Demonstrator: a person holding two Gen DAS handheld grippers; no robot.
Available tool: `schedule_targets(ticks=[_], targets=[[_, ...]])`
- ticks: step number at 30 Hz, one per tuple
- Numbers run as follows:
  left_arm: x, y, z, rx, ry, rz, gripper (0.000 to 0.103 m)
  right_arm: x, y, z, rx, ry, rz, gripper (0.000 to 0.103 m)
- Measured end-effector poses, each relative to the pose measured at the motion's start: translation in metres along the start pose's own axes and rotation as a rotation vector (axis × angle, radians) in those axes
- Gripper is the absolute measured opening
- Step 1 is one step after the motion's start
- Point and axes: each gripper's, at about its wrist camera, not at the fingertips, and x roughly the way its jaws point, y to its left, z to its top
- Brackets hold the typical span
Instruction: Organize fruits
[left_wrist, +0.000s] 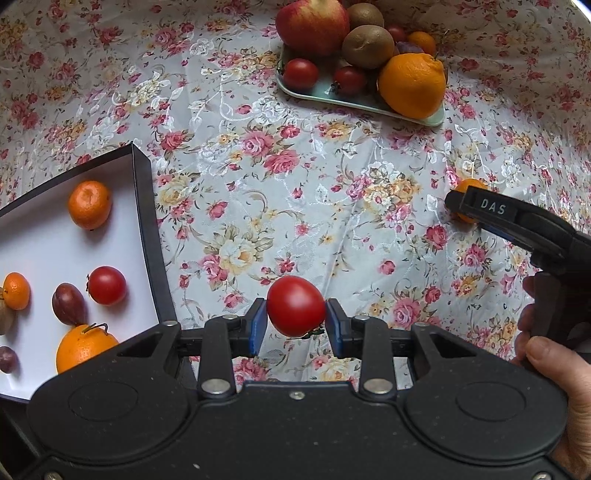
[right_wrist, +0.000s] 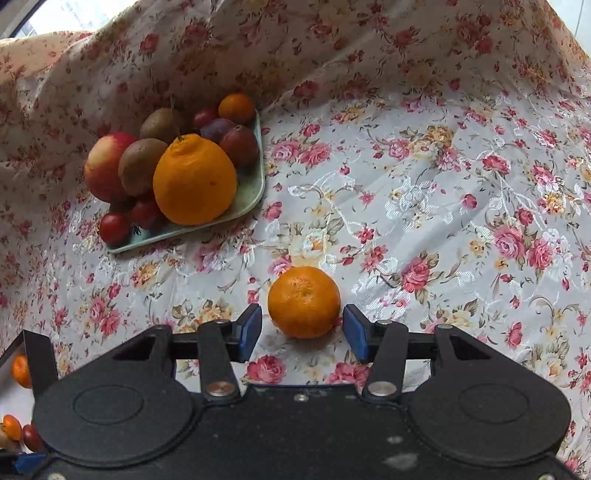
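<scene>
1. Our left gripper (left_wrist: 295, 320) is clamped on a cherry tomato (left_wrist: 295, 305), up off the floral tablecloth (left_wrist: 258, 166).
2. Just left of it, the white-lined box (left_wrist: 142, 221) has tangerines, a tomato, grapes and an orange.
3. Our right gripper (right_wrist: 303, 329) sits spread apart around a tangerine (right_wrist: 303, 301), not touching it.
4. Ahead-left of that gripper, the green tray (right_wrist: 251, 192) is piled with an apple, kiwis, an orange and tomatoes.

Bare cloth (left_wrist: 295, 184) between box (left_wrist: 147, 236) and tray (left_wrist: 354, 101)
</scene>
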Motion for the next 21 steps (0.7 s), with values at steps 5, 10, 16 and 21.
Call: schedule_targets(ticks=[5, 10, 16, 21], targets=[[0.003, -0.002, 0.009, 0.004, 0.005, -0.004, 0.043, 0.009, 0.006, 0.002, -0.009, 0.014, 0.006, 0.071], [0.006, -0.002, 0.02, -0.004, 0.011, -0.003, 0.043, 0.021, 0.024, 0.0, -0.112, 0.034, 0.046, 0.103], [0.007, 0.0, 0.03, -0.015, 0.011, -0.013, 0.043, 0.033, 0.063, -0.01, -0.324, 0.052, -0.109, 0.103], [0.005, 0.002, 0.034, -0.023, 0.002, -0.016, 0.043, 0.031, 0.053, -0.009, -0.286, 0.023, -0.077, 0.103]])
